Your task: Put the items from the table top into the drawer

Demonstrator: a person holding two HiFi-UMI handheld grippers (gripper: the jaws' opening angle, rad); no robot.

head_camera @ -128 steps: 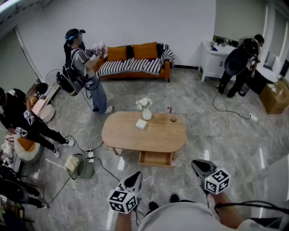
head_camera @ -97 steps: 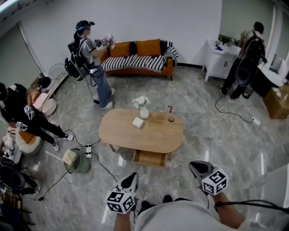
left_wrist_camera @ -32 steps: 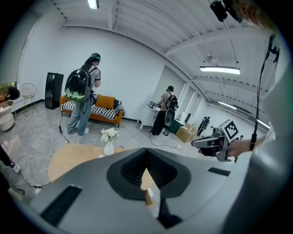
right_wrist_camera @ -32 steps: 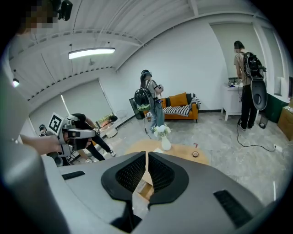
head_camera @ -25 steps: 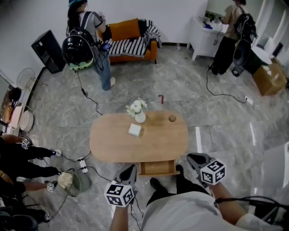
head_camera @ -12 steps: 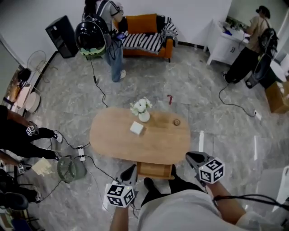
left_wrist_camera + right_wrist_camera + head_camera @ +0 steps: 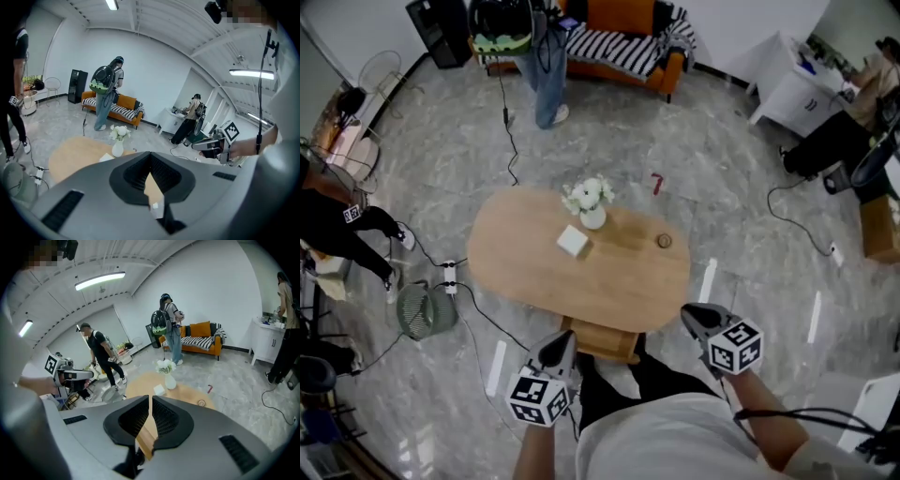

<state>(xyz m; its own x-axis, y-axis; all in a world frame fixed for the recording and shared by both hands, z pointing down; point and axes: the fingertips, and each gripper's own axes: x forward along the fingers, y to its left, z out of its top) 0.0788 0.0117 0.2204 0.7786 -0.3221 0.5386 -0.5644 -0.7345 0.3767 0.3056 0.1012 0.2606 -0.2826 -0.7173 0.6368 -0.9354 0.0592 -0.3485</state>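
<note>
An oval wooden table [image 7: 534, 272] carries a vase of white flowers [image 7: 592, 206], a small white box [image 7: 573, 241] and a small round object [image 7: 664, 241]. Its drawer [image 7: 602, 340] is pulled out on the near side, between my grippers. My left gripper [image 7: 562, 343] is shut and empty, just left of the drawer. My right gripper [image 7: 693, 318] is also shut and empty, at the table's near right edge. The left gripper view looks past the left gripper [image 7: 150, 153] to the vase [image 7: 117, 148]. The right gripper view looks past the right gripper [image 7: 150, 398] to the vase [image 7: 169, 380] and box [image 7: 160, 390].
A red item [image 7: 656, 183] lies on the floor beyond the table. Cables and a power strip [image 7: 447, 277] run left of it, near a floor fan [image 7: 422, 309]. A person [image 7: 539, 56] stands by the orange sofa [image 7: 628, 42]. People sit at left; a white cabinet [image 7: 797, 89] stands far right.
The view has come closer to the table, and the open drawer now lies between my grippers. Both grippers stayed shut. The person by the sofa has walked about.
</note>
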